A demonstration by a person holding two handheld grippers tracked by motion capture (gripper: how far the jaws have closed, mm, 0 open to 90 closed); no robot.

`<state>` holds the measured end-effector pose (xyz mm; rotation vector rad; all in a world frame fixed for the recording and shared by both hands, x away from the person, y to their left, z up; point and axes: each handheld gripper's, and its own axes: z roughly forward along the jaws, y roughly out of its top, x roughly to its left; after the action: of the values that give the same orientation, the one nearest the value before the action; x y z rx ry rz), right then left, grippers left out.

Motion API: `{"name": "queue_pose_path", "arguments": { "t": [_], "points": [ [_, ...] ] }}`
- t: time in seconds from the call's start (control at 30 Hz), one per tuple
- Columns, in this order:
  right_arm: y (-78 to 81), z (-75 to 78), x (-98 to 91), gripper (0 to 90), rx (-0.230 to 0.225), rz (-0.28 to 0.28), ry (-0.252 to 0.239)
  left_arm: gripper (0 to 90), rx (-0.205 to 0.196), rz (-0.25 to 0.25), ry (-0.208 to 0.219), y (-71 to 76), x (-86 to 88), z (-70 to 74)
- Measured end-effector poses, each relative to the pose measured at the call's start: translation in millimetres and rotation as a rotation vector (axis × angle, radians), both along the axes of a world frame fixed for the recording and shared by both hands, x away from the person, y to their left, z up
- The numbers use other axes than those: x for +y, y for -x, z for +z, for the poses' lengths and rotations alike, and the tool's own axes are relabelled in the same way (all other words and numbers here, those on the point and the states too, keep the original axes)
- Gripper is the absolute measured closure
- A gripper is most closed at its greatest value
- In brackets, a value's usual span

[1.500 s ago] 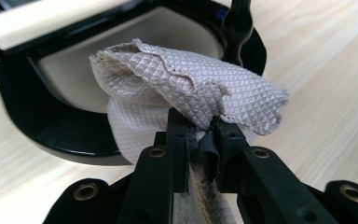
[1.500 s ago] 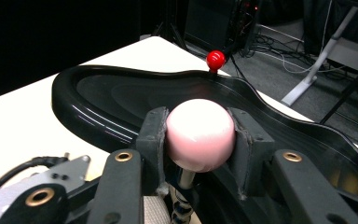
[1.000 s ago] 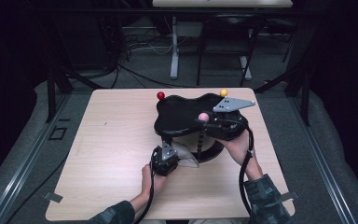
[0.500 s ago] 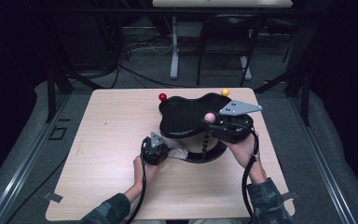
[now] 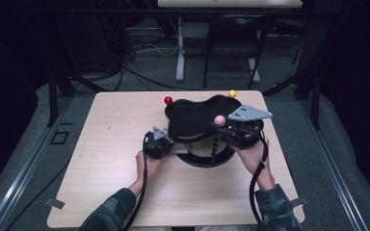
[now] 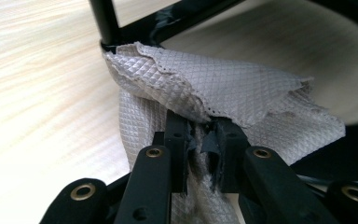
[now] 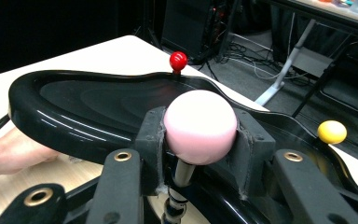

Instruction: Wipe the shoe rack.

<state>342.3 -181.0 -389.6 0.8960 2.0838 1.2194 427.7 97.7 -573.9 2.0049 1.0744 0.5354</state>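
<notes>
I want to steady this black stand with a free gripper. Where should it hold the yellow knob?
Close on the yellow knob across its round ball, coming from the stand's outer edge: it rises clear on a thin stem, like the pink knob the right gripper clamps.

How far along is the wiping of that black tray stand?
Done: the right tool is clamped on the pink ball, steadying the black tray. In hand: the left tool pinches a white cloth against the stand's lower frame, under the tray's left edge. Left: I can't tell how much is wiped; the red ball and yellow ball posts stand untouched.
</notes>
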Motion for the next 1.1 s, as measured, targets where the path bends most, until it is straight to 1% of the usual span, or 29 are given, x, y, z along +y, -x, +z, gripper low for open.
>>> {"name": "queue_pose_path", "arguments": {
  "t": [0.03, 0.1, 0.13, 0.17, 0.23, 0.33, 0.37, 0.4, 0.5, 0.53, 0.6, 0.63, 0.67, 0.77, 0.83, 0.87, 0.93, 1.03, 1.1],
  "points": [
    [0.7, -0.2, 0.4, 59.6, -0.002, -0.010, 0.006, 78.4, 0.000, 0.001, -0.008, -3.4, 0.2, -0.8],
    [1.0, -0.6, 0.8, 59.6, -0.003, -0.010, 0.011, 78.4, 0.007, 0.009, -0.013, -10.3, 1.1, -1.2],
    [1.2, -0.7, 0.8, 59.6, -0.002, -0.008, 0.011, 78.4, 0.002, 0.018, -0.012, -13.2, 1.0, -1.4],
    [1.5, -1.0, 1.4, 59.6, -0.010, -0.020, 0.016, 78.5, 0.004, 0.021, -0.017, -16.2, 1.0, -1.2],
    [1.7, -1.2, 1.8, 59.6, -0.010, -0.023, 0.016, 78.5, 0.005, 0.034, -0.018, -21.7, 1.4, -1.3],
    [1.8, -1.5, 1.9, 59.6, -0.011, -0.026, 0.014, 78.6, -0.001, 0.044, -0.035, -29.4, 2.5, -2.9],
    [1.5, -1.6, 1.8, 59.6, -0.010, -0.018, 0.009, 78.6, 0.001, 0.050, -0.031, -31.8, 3.1, -3.6],
    [1.7, -1.5, 1.9, 59.6, -0.011, -0.027, 0.013, 78.6, 0.002, 0.054, -0.032, -34.1, 3.6, -4.3],
    [1.9, -1.7, 2.2, 59.6, -0.010, -0.031, 0.010, 78.6, 0.005, 0.066, -0.029, -40.7, 5.2, -6.4],
    [1.8, -1.9, 2.2, 59.6, -0.011, -0.028, 0.007, 78.5, 0.002, 0.074, -0.034, -42.7, 5.6, -7.0],
    [1.6, -2.1, 2.0, 59.6, -0.008, -0.021, 0.002, 78.3, 0.003, 0.090, -0.022, -46.9, 6.0, -8.7],
    [1.6, -2.3, 2.2, 59.6, -0.010, -0.022, 0.000, 78.3, 0.008, 0.098, -0.024, -48.7, 6.5, -8.8],
    [1.7, -2.2, 2.0, 59.6, -0.008, -0.020, 0.002, 78.3, 0.006, 0.110, -0.023, -51.0, 7.0, -9.2],
    [1.9, -2.8, 2.3, 59.7, -0.016, -0.031, 0.001, 78.3, 0.002, 0.126, -0.018, -54.7, 7.4, -9.8],
    [1.9, -3.1, 2.3, 59.6, -0.016, -0.030, -0.001, 78.3, 0.005, 0.127, -0.030, -57.0, 7.8, -9.7],
    [1.8, -3.2, 2.3, 59.6, -0.017, -0.031, -0.002, 78.3, 0.007, 0.135, -0.023, -57.8, 7.6, -9.8],
    [1.6, -3.6, 2.3, 59.6, -0.015, -0.023, -0.009, 78.3, 0.005, 0.139, -0.032, -60.1, 8.0, -9.6],
    [1.7, -3.8, 2.4, 59.6, -0.016, -0.024, -0.012, 78.3, 0.008, 0.157, -0.030, -62.9, 8.2, -8.7],
    [1.7, -3.7, 2.1, 59.6, -0.013, -0.023, -0.010, 78.6, 0.012, 0.153, -0.030, -63.2, 8.3, -8.7]
  ]
}}
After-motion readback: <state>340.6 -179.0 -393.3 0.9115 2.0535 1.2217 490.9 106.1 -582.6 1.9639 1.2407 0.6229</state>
